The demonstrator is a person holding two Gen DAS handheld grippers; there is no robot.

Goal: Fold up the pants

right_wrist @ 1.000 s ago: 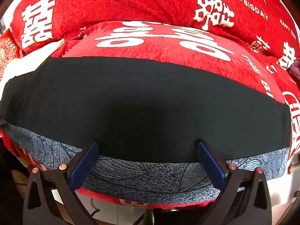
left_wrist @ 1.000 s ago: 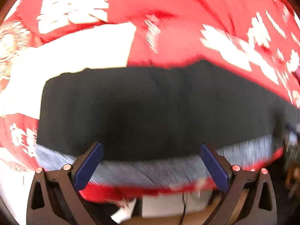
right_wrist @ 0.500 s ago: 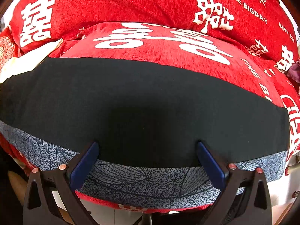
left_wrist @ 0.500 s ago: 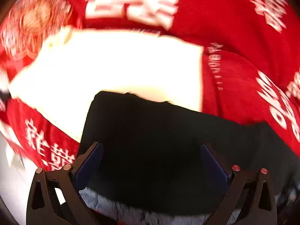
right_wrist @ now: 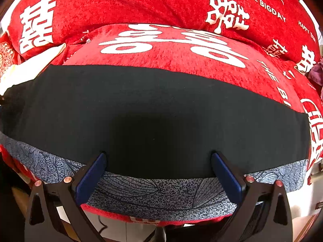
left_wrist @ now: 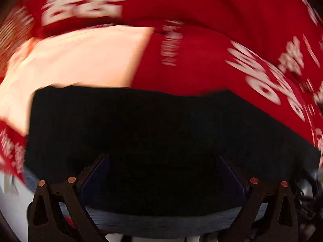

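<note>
The black pants (right_wrist: 153, 111) lie flat as one long band across a red cushion (right_wrist: 171, 48) with white characters. In the blurred left wrist view the pants (left_wrist: 141, 125) show their left end. My left gripper (left_wrist: 163, 161) is open and empty, its blue pads just above the near edge of the pants. My right gripper (right_wrist: 159, 159) is open and empty, its pads over the near edge of the pants, above a blue-grey leaf-patterned cloth (right_wrist: 157, 193).
A cream cloth (left_wrist: 76, 60) lies past the left end of the pants. Red back cushions (right_wrist: 121, 2) rise behind. The seat's front edge drops off just below the patterned cloth. A purple item (right_wrist: 317, 74) sits far right.
The left gripper has swung left and then partly back right, moving in over the left end of the pants. The right gripper has barely moved. The pants have not moved.
</note>
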